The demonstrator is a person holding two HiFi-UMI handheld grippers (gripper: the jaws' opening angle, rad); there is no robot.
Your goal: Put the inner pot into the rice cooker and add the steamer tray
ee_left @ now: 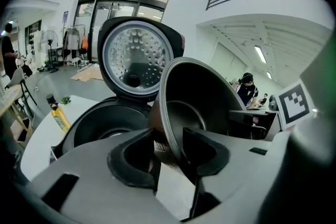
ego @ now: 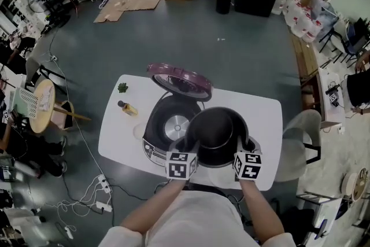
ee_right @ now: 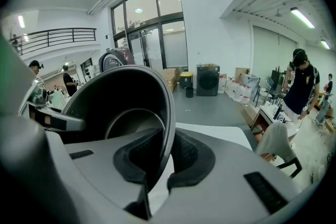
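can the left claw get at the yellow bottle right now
Probably not yet: the left claw is clamped on the pot, as is the right claw, so it must let go before reaching the bottle.

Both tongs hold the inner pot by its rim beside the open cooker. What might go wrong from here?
1. The left tongs and right tongs pinch only the thin rim of the inner pot, which hangs tilted; it might slip.
2. The pot sits off-centre over the rice cooker, so lowering it could knock the cooker's edge or the raised lid.
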